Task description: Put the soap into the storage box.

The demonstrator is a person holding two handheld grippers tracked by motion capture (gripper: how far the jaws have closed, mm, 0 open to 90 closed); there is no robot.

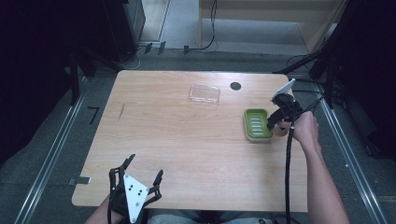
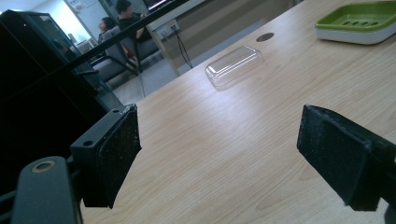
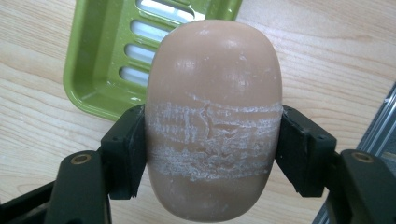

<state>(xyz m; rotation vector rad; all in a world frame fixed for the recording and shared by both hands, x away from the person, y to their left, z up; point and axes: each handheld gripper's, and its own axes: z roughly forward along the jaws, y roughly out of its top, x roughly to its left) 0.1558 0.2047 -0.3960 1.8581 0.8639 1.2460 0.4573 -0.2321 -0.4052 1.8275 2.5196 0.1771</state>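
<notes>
A tan oval soap bar (image 3: 212, 84), scuffed white across its middle, sits clamped between the jaws of my right gripper (image 3: 212, 149). It hangs just off the right edge of a green slotted soap dish (image 3: 100, 60). From above, the right gripper (image 1: 274, 124) is at the right side of that dish (image 1: 257, 123), held by a hand. My left gripper (image 1: 144, 166) rests near the table's front left edge, open and holding nothing. Its pads (image 2: 114, 154) stand wide apart over bare wood.
A clear plastic lid (image 1: 204, 94) lies at the back middle of the wooden table (image 1: 187, 144), with a dark round cable hole (image 1: 236, 86) to its right. The lid (image 2: 233, 65) and dish (image 2: 359, 23) lie well ahead of the left gripper. People sit in the far background.
</notes>
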